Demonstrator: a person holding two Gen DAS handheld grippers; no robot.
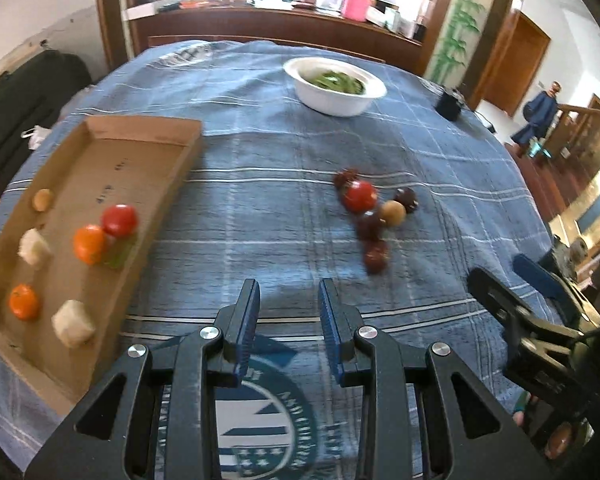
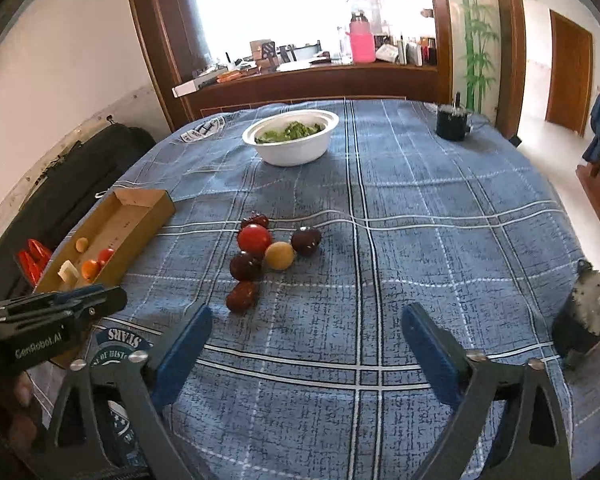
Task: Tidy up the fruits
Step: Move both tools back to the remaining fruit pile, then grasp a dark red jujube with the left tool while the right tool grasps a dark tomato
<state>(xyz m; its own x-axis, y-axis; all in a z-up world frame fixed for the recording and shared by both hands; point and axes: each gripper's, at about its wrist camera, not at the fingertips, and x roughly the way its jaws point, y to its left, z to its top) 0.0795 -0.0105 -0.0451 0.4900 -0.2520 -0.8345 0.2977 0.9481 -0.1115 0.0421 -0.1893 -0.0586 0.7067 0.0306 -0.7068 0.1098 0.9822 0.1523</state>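
Note:
A cardboard tray (image 1: 152,196) lies at the left of the blue checked cloth and also shows in the right wrist view (image 2: 140,216). In it lie a red tomato (image 1: 119,220), two orange fruits (image 1: 89,243), pale chunks (image 1: 73,322) and a small tan fruit (image 1: 42,199). Loose fruit lies mid-table: a red tomato (image 2: 254,239), a yellow fruit (image 2: 279,255) and several dark red ones (image 2: 242,296). My left gripper (image 1: 289,292) is open and empty, beside the tray. My right gripper (image 2: 306,320) is wide open and empty, just short of the loose fruit.
A white bowl of greens (image 2: 292,138) stands at the back of the table. A black cup (image 2: 452,122) stands at the back right. A dark object (image 2: 584,316) sits at the right table edge. A black bag (image 2: 80,168) lies off the left side.

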